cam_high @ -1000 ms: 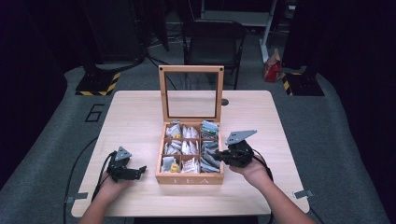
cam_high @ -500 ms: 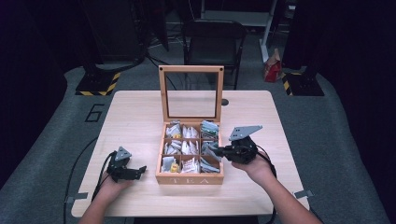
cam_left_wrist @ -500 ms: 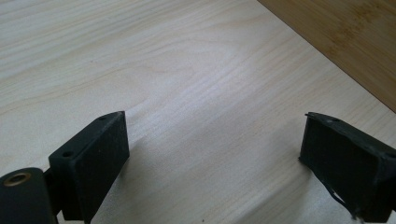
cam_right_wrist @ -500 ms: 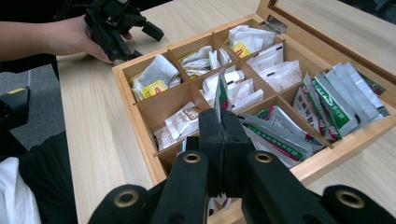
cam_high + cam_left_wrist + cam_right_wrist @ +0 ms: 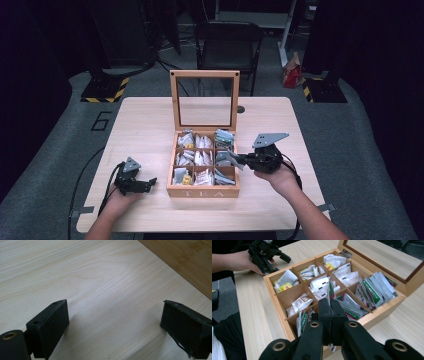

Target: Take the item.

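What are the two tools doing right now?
Left tool: open, holding nothing, resting on the table.
Right tool: closed on a tea bag above the tea box.

Pale wood table (image 5: 150,120), square top, grain running across. Tea box (image 5: 205,187) stands near front edge at middle, lid upright toward far side. Small dark round spot (image 5: 241,109) on top just right of lid. Left gripper (image 5: 136,184) rests on table, left of box.

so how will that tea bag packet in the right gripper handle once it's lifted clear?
The tea bag packet is pinched edge-on by the right gripper: probably very light, thin and floppy, so it may droop. The paper looks easy to crease.
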